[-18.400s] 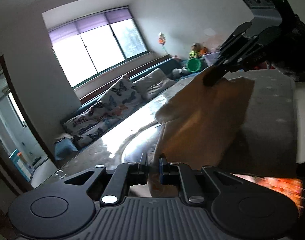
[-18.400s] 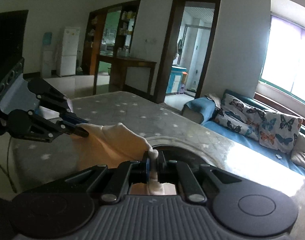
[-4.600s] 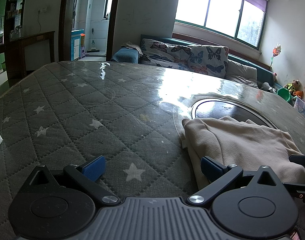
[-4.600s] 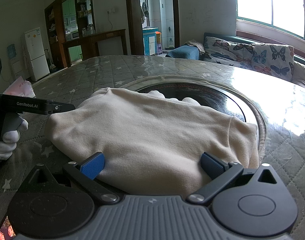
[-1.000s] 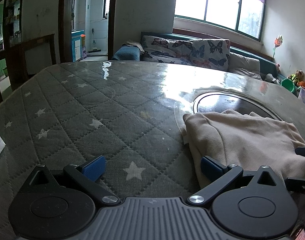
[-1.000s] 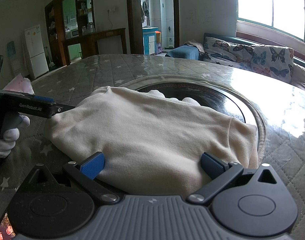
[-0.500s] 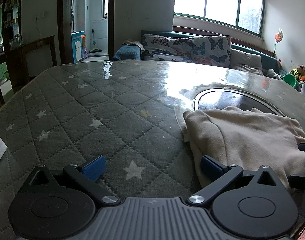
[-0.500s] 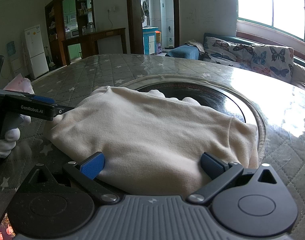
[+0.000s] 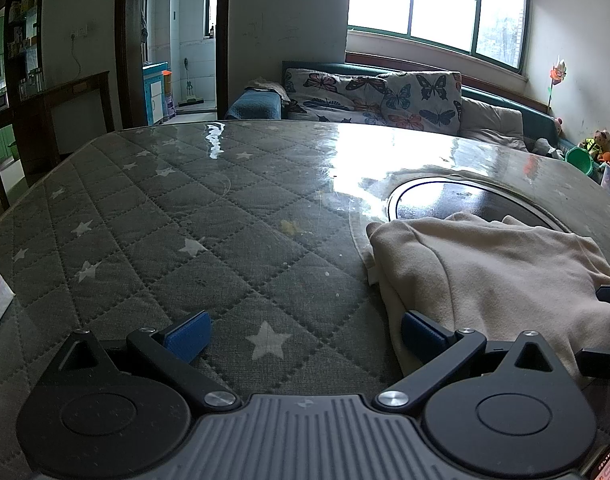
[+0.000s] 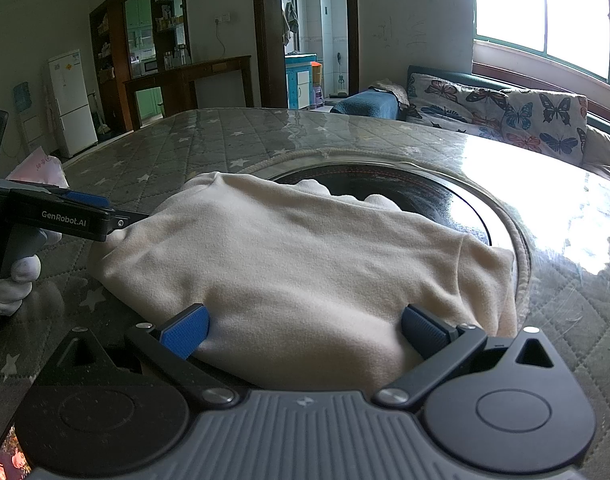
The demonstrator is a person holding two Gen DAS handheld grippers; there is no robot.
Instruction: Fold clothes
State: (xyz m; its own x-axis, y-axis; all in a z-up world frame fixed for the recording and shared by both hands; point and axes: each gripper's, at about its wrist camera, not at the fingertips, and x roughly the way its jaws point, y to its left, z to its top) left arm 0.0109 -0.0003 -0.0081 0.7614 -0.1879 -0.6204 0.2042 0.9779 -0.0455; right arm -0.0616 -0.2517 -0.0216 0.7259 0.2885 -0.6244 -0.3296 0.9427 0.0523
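A living room with a butterfly-print sofa [image 9: 369, 92] under a bright window [image 9: 433, 4] lies behind a grey quilted surface [image 9: 185, 216] patterned with white stars and covered by a glossy sheet; glare from the window washes out part of its far side. A round dark inset [image 10: 405, 196] sits in the surface, partly hidden by the cream garment [image 10: 305, 264], which lies bunched and folded over the inset's near rim.

In the right wrist view, the right gripper [image 10: 305, 330] has its fingers spread wide, holding nothing; the garment's near edge lies between them, its lowest part hidden behind the gripper body. The blue pads [image 10: 187, 330] sit at either side of the cloth, and whether they touch it cannot be told.

The left gripper [image 9: 303, 334] is likewise wide open and empty. Bare quilted surface lies between its fingers, while the garment's left end is just beyond and beside its right finger [image 9: 421, 332]. In the right wrist view this gripper comes in from the left with its tip at the garment's edge, its side reading "GenRobot.AI". A white-gloved hand [image 10: 15, 280] holds it, mostly cut off by the frame. A pale pink item [image 10: 37, 170] behind it bears writing too small to read.
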